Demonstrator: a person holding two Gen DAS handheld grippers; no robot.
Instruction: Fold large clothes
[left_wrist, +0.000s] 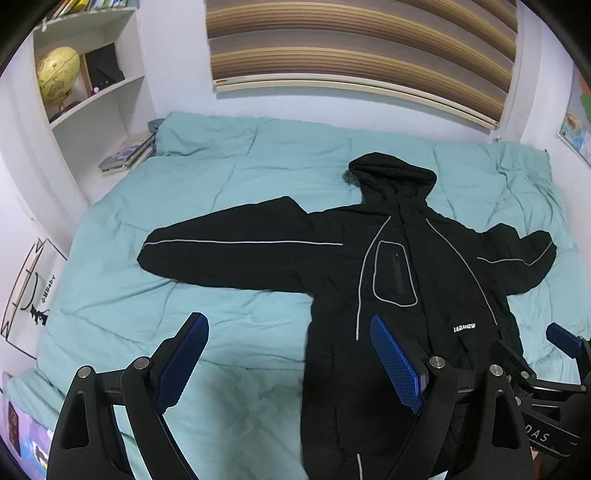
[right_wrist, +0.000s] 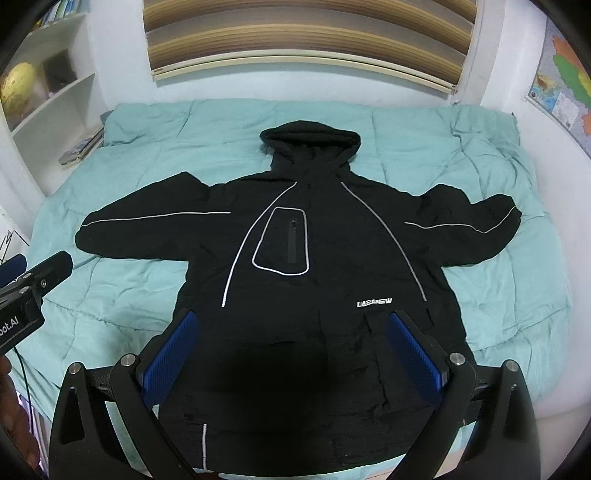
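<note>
Teal bedding fills both views, so you are working over a bed (right_wrist: 140, 295) with a striped blind and white walls behind it.

Your left tool (left_wrist: 290, 360) hangs with its blue pads spread wide and nothing between them; just ahead of it lies bare quilt, with the black jacket (right_wrist: 314, 258) off to its right. Your right tool (right_wrist: 293, 349) is likewise spread and empty, poised directly above the lower front of the jacket. Whether either tool touches the cloth cannot be told from these views.

Beyond the right tool, the jacket lies front up and flat, hood (right_wrist: 310, 144) pointing away from you toward the blind, left sleeve (left_wrist: 236, 251) and right sleeve (right_wrist: 476, 229) stretched out to either side. By the look of it, no fold has been made: sleeves, body and hood all remain to be brought in, so you are at the very start.

As for containers, only the white shelf unit (left_wrist: 92, 107) stands far off to the left, holding a yellow globe (left_wrist: 57, 74), a dark box beside it, and a stack of books (left_wrist: 127, 155) on a lower level. Nothing for the folded jacket shows.
</note>
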